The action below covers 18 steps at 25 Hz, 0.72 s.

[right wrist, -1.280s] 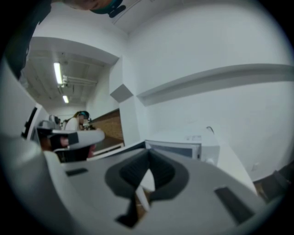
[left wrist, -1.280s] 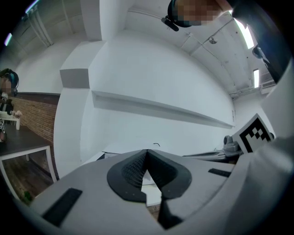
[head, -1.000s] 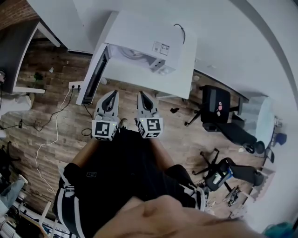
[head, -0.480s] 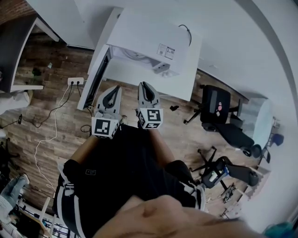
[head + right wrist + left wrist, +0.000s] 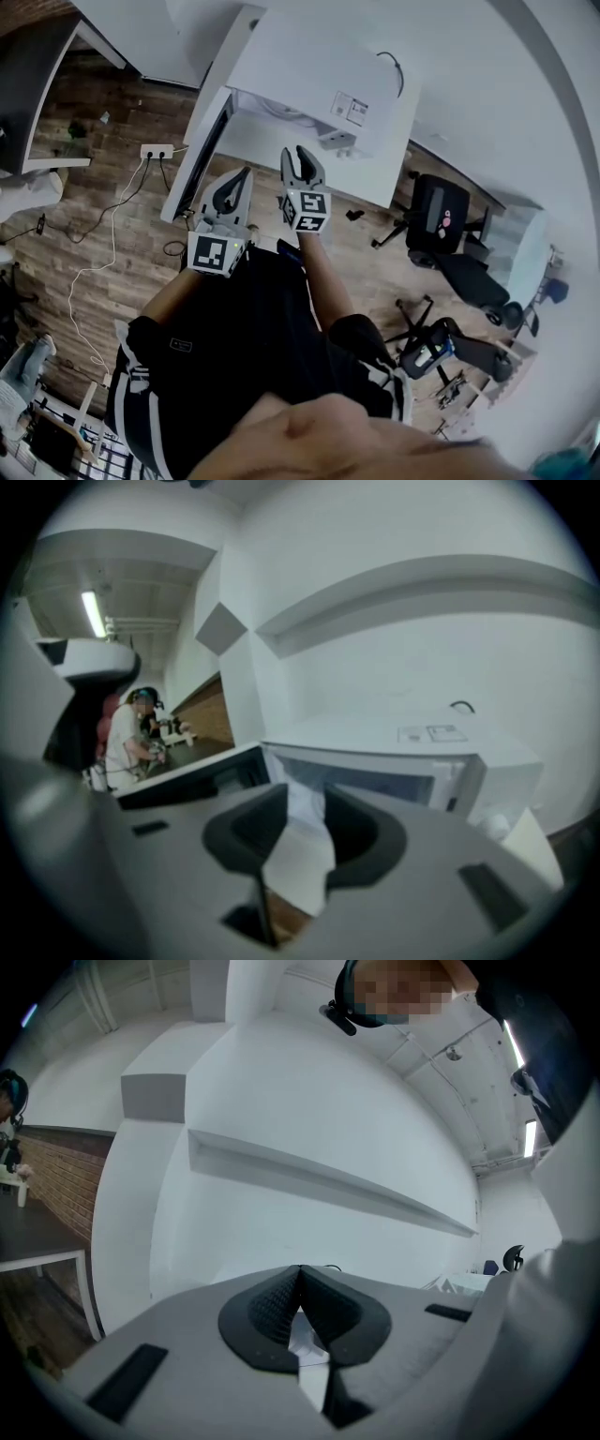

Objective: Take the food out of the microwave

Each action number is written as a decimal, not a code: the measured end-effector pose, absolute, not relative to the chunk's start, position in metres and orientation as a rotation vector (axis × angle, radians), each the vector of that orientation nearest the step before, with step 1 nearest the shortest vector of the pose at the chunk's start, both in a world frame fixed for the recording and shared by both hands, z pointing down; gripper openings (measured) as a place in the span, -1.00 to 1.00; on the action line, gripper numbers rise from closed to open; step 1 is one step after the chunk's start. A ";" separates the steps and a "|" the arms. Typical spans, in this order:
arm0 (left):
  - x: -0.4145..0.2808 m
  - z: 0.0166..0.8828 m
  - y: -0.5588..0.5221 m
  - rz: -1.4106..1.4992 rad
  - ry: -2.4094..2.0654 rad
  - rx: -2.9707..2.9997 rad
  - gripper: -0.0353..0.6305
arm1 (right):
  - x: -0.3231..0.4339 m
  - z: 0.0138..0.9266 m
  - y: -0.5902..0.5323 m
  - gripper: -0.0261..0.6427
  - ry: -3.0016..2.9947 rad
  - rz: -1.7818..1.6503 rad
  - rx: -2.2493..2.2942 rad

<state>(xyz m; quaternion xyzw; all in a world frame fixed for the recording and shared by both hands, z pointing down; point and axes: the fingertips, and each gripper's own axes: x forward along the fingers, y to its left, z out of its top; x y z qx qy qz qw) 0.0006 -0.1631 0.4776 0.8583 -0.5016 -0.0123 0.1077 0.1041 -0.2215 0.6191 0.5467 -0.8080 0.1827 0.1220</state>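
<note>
A white microwave (image 5: 323, 70) stands on a white table (image 5: 375, 173), with its door (image 5: 199, 150) swung open to the left. The cavity (image 5: 281, 108) looks pale and hazy, and I cannot make out any food in it. My right gripper (image 5: 302, 156) is just in front of the opening and points slightly down at the cavity (image 5: 375, 778). Its jaws (image 5: 305, 803) are opening, with nothing between them. Further back, near the door's edge, my left gripper (image 5: 240, 180) is shut and empty. Its tips (image 5: 300, 1274) meet and face the white wall.
A power strip (image 5: 155, 150) with trailing cables lies on the wood floor left of the door. A dark desk (image 5: 28, 103) stands at the far left and black office chairs (image 5: 436, 220) at the right. A person (image 5: 127, 738) works at a distant bench.
My right gripper has moved forward and down to the microwave's opening, and its jaws have parted. The left gripper has edged forward, still shut.
</note>
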 end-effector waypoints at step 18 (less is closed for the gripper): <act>-0.005 0.489 -0.173 -0.043 -1.424 2.480 -0.80 | 0.115 0.741 -0.311 -0.24 -2.171 0.631 1.610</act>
